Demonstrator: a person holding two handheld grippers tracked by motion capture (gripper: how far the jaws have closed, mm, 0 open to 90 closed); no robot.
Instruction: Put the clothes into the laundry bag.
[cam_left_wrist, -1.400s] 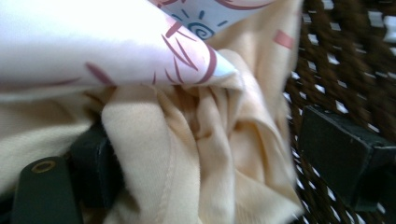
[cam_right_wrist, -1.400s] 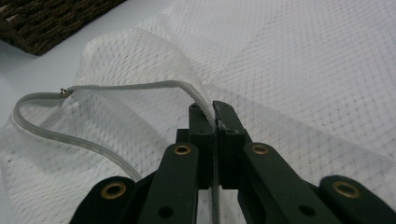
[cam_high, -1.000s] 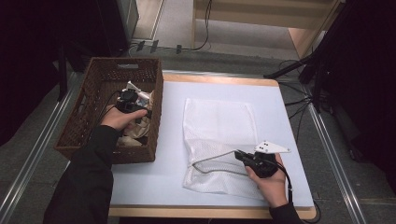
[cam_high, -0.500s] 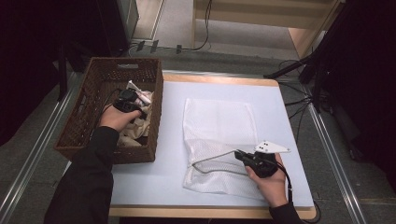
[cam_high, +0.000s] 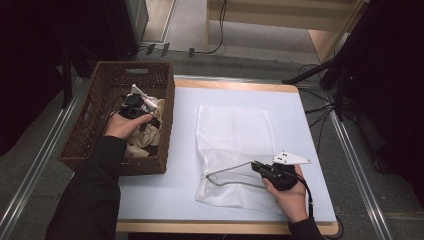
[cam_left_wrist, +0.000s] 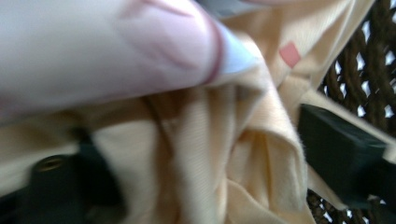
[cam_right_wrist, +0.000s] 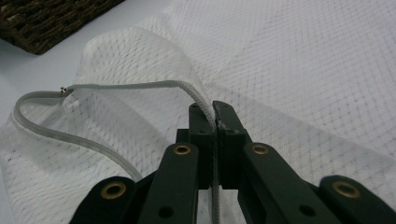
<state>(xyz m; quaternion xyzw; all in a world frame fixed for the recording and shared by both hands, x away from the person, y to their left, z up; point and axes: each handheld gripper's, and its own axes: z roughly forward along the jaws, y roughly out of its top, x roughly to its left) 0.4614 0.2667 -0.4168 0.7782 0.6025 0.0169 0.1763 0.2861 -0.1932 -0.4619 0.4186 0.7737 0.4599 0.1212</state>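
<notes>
A brown wicker basket (cam_high: 85, 135) stands at the table's left with cream clothes (cam_high: 150, 135) in it. My left gripper (cam_high: 145, 112) reaches down into them. In the left gripper view its jaws have just been opening and stand wide apart, my left gripper (cam_left_wrist: 196, 163) open with bunched cream cloth (cam_left_wrist: 243, 154) between the jaws and a pale pink cloth (cam_left_wrist: 93, 46) above. A white mesh bag (cam_high: 232, 135) lies flat mid-table. My right gripper (cam_right_wrist: 210, 112) is shut on its zipper edge (cam_right_wrist: 121, 86) and lifts the mouth a little. From above, my right gripper (cam_high: 255, 165) sits at the bag's near right corner.
The white table top (cam_high: 300, 115) has a wooden rim. Metal rails (cam_high: 355, 165) run along the floor on both sides. Cables (cam_high: 320, 105) trail on the floor to the right. A corner of the basket (cam_right_wrist: 42, 18) lies just beyond the bag's mouth.
The left hand has shifted slightly among the clothes in the basket. The right hand and the mesh bag have stayed put.
</notes>
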